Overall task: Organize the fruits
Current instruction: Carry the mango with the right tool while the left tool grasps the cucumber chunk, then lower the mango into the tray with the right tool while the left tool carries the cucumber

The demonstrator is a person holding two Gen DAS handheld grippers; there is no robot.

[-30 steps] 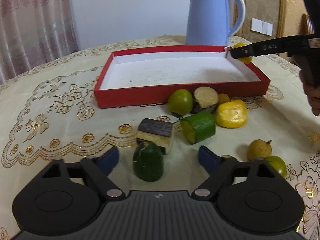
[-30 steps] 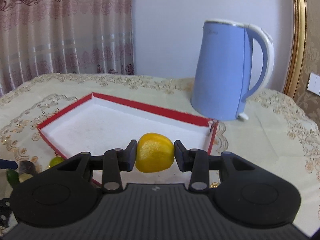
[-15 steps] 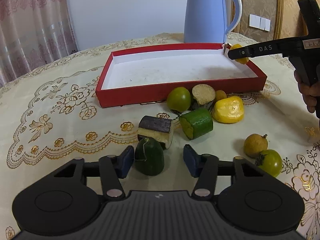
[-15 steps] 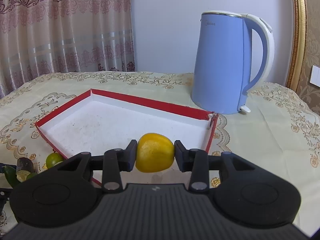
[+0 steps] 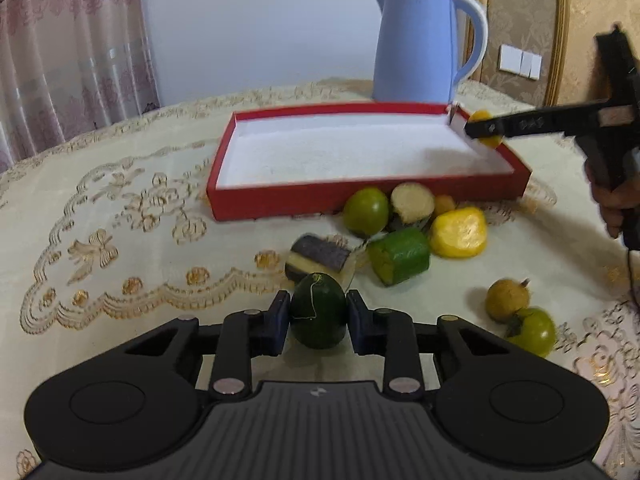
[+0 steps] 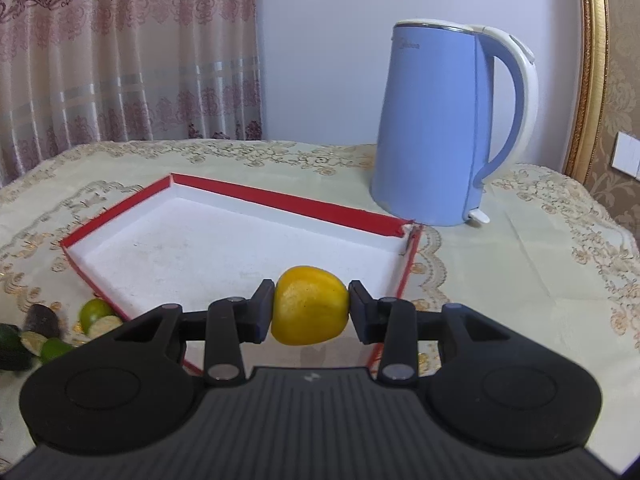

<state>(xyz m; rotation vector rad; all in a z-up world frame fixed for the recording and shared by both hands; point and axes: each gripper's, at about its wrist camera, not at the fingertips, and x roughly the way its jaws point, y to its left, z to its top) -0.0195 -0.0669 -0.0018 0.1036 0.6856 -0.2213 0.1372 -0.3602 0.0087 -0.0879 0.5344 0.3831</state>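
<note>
Both hand-held grippers loaded, red tray (image 5: 360, 200) on bench w/ nothing in it.
L hand-held gripper (image 5: 318, 322) clamped on dark green fruit (image 5: 318, 316), low over bench near loose fruit pile; R hand-held gripper (image 6: 310, 312) grips yellow fruit (image 6: 309, 311) above tray's near-right corner, blue kettle (image 6: 432, 128) behind.

The left gripper (image 5: 318, 322) sits low and level, pointing toward twelve o'clock in its own view, both fingers drawn in so the blue pads (image 5: 275, 320) press at nine and three o'clock against a dark green fruit (image 5: 318, 312). The right gripper (image 6: 310, 312) is likewise level and pointing toward twelve o'clock, its pads (image 6: 262, 312) clamped from nine and three o'clock on a yellow fruit (image 6: 309, 311). From the left wrist view it reaches in from three o'clock, fingers aimed toward nine o'clock, with the person's right hand (image 5: 616, 200) wrapped around its handle at the frame's edge
</note>
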